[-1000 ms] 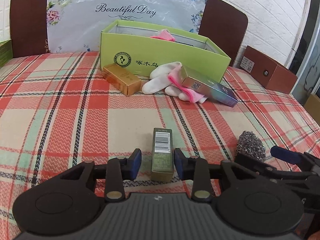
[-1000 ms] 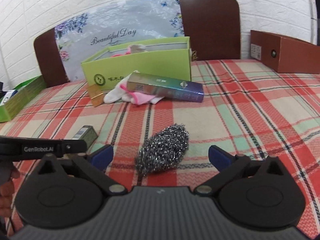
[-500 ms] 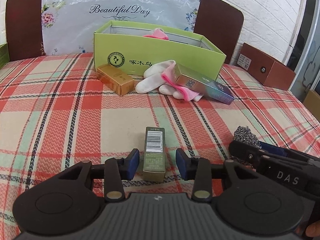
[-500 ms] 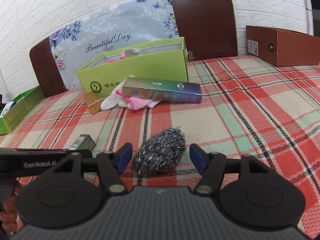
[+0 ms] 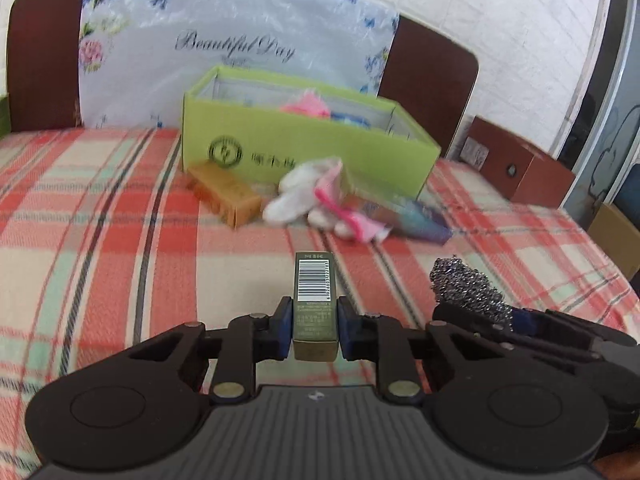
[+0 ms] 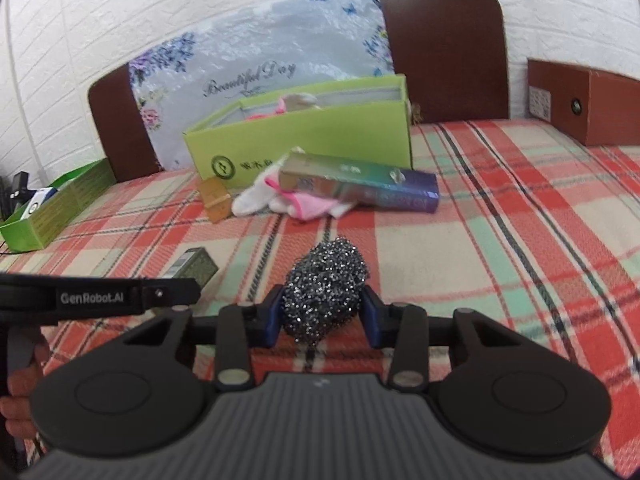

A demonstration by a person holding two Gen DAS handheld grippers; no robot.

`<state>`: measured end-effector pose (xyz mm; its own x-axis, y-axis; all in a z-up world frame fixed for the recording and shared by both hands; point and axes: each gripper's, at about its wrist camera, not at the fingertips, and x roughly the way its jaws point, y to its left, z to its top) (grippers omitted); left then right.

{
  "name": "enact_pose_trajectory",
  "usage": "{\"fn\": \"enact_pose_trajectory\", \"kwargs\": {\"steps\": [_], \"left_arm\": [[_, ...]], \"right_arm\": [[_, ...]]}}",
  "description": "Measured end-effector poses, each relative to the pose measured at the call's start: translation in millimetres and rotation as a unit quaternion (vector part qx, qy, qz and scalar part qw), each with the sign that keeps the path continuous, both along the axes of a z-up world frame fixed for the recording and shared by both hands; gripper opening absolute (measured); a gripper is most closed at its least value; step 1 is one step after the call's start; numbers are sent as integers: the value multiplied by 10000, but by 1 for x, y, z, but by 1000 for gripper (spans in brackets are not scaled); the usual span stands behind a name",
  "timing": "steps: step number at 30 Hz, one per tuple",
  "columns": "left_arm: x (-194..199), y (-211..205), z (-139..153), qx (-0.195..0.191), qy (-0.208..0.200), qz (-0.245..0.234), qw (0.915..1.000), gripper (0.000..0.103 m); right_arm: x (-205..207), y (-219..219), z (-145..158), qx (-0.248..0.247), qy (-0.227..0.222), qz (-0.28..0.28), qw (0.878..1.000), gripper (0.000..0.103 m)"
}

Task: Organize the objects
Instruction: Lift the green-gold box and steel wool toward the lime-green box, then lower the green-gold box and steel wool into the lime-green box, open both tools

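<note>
We had the left gripper [image 5: 314,330] w/ its blue fingers [image 5: 282,332] pressed on both sides of the small olive-green box [image 5: 314,304], barcode face up, box pointing fwd over the plaid bedspread [image 5: 120,264]. Our right gripper [image 6: 323,316] had its fingers [image 6: 371,316] clamped on the steel-wool scrubber [image 6: 326,292], which bulged out above them. From the left view the scrubber sat just right of the olive box.

Further back, the lime-green open carton [image 5: 304,148] stood vs. the headboard w/ pink cloth showing inside. Against its front lay a gold box [image 5: 224,196], a white-and-pink glove [image 5: 316,204] and a long iridescent box [image 6: 360,186] resting partly on the glove. A brown box [image 6: 584,104] sat at the far right; a 2nd green tray [image 6: 52,208] at the far left edge.
</note>
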<state>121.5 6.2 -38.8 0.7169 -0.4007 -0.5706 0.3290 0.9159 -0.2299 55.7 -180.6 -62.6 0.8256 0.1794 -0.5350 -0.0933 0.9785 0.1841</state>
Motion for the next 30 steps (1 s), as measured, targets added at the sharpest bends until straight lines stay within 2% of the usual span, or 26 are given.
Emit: {"fn": "enact_pose_trajectory", "kwargs": {"steps": [7,14,19,24,25,26,27,28,30], "left_arm": [[36,-7,49,-113,-441,-79,9989,23],[95,-19,91,44,-988,155,9950,23],[142,-35,94,115,-1199,275,9923,23],[178,-40,74,-28,-1078,346,9936,23],[182,-39,68,-68,-1047,287,9941,31],[184,-38,63,-102,-946,247,9952,40],[183,-35,59,-110,-850,290,9959,67],[178,-32,57,-102,-882,409,9952,79],[166,-25,55,-70,-1158,548,9917,79]], "right_arm": [[36,-2,42,-65,-733,128,9972,39],[100,-14,72,-202,-1253,26,9919,39],[153,-24,70,-205,-1174,-108,9928,39],[184,-27,55,-319,-968,-243,9945,42],[189,-28,51,-331,-935,-258,9947,43],[194,-28,46,-353,-883,-272,9951,51],[198,-27,42,-402,-801,-258,9956,63],[201,-27,39,-465,-736,-211,9960,63],[193,-24,36,-609,-947,-95,9936,67]]}}
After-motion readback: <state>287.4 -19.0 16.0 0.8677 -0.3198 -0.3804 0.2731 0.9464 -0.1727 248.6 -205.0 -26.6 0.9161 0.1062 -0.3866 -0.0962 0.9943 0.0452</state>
